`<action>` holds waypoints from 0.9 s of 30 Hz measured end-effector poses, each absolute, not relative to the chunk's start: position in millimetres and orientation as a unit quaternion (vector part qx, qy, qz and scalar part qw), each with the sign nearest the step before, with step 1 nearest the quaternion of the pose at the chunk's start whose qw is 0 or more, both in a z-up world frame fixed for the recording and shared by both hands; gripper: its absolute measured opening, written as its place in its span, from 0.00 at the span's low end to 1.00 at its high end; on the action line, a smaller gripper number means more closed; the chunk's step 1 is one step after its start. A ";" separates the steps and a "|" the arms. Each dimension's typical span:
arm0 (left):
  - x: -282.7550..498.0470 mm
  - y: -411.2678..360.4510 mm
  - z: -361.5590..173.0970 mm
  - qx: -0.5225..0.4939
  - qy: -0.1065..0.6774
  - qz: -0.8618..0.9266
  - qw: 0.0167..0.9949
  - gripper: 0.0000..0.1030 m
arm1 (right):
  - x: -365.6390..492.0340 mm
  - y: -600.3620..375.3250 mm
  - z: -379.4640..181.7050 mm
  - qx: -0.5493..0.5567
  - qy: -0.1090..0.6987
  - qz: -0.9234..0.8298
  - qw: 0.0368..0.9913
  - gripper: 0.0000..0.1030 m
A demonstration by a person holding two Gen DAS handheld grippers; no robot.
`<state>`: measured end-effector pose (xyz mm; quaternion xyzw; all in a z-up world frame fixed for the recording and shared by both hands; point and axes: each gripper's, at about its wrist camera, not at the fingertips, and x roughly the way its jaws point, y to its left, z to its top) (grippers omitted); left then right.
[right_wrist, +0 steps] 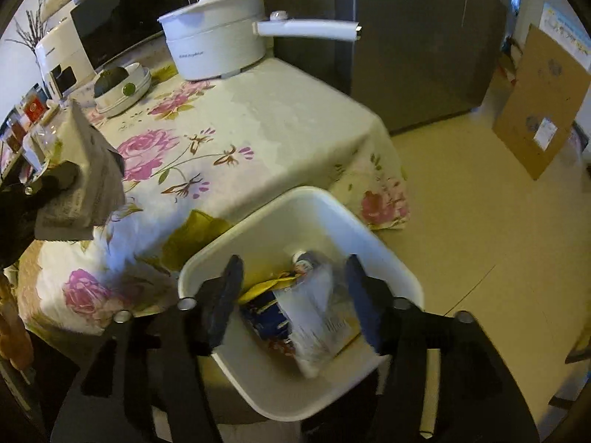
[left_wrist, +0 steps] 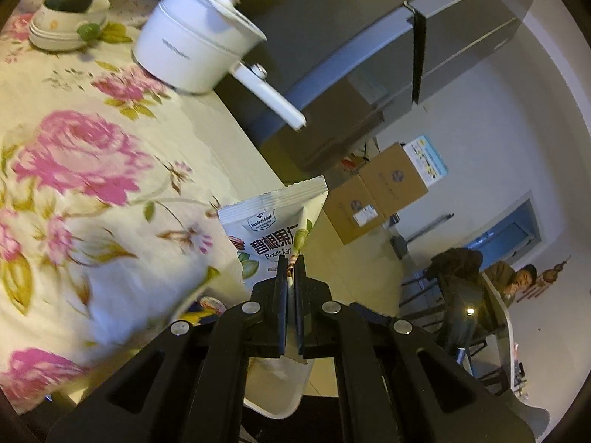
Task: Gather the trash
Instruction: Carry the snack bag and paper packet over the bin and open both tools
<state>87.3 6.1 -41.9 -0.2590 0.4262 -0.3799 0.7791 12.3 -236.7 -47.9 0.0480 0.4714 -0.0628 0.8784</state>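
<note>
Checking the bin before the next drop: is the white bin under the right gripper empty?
No. The white bin already holds wrappers below the open right gripper.

table (right_wrist: 295,118), floral cloth | on it: white pot (right_wrist: 216,50), dish (right_wrist: 123,90) | floor: cardboard boxes (right_wrist: 541,107)

Both wrist views look steeply down, sharing the floral tablecloth (left_wrist: 92,170) (and the white pot (right_wrist: 218,50)).

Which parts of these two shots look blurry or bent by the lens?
Left wrist view: the floral tablecloth smears with motion blur, while the snack packet in the left gripper stays fairly sharp; the fridge edges bow. Right wrist view: trash in the white bin is blurred, and dark corners vignette the frame.
</note>
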 end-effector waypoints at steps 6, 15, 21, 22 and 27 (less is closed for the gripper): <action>75.1 -24.7 -47.5 -0.239 0.440 -0.392 0.772 0.03 | -9.5 -254.7 -42.4 0.060 0.436 -0.119 0.890 0.85; 68.9 -64.2 -62.7 -0.195 0.467 -0.401 0.763 0.04 | -20.7 -284.0 -39.1 0.087 0.412 -0.206 0.884 0.93; 68.2 -89.4 -77.7 -0.143 0.486 -0.386 0.771 0.15 | -22.7 -294.2 -40.9 0.103 0.412 -0.227 0.876 0.93; 67.8 -90.8 -79.2 -0.141 0.487 -0.384 0.772 0.23 | -23.1 -294.2 -40.6 0.102 0.411 -0.228 0.877 0.93; 65.5 -88.4 -78.7 -0.128 0.482 -0.371 0.783 0.39 | -22.9 -293.4 -38.7 0.097 0.404 -0.233 0.879 0.93</action>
